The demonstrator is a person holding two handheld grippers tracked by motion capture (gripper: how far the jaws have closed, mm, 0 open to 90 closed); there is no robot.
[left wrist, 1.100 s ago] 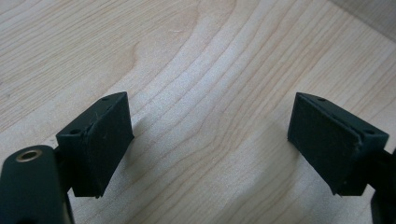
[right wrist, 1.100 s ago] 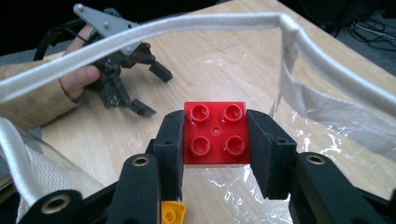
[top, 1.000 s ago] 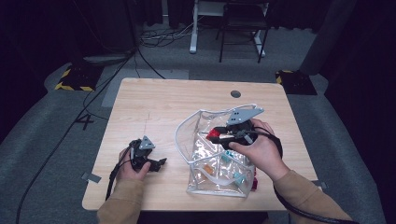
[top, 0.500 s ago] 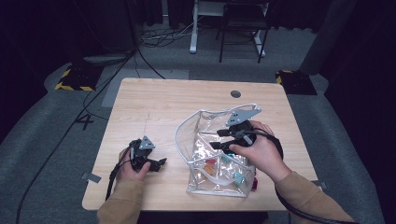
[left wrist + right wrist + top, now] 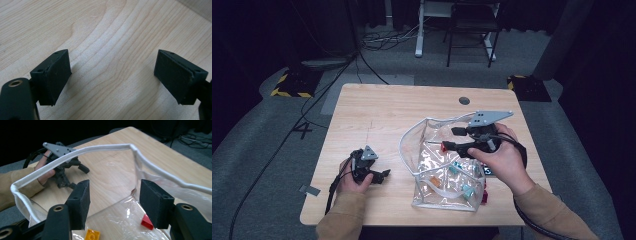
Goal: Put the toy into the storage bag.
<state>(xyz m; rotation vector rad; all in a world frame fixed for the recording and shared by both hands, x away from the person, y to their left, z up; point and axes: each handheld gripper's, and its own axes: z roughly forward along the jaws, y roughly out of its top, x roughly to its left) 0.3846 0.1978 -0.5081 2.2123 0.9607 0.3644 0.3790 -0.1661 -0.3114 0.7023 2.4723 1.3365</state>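
Left gripper [image 5: 379,176] fingers [image 5: 53,76] spread, empty, resting on table [image 5: 377,115] left of pouch: standby. Clear pouch [image 5: 447,170] right of centre, mouth held agape by white rim [image 5: 75,153]. Right gripper [image 5: 112,202] fingers just opening, nothing between, above mouth; bricks [image 5: 92,235] inside.
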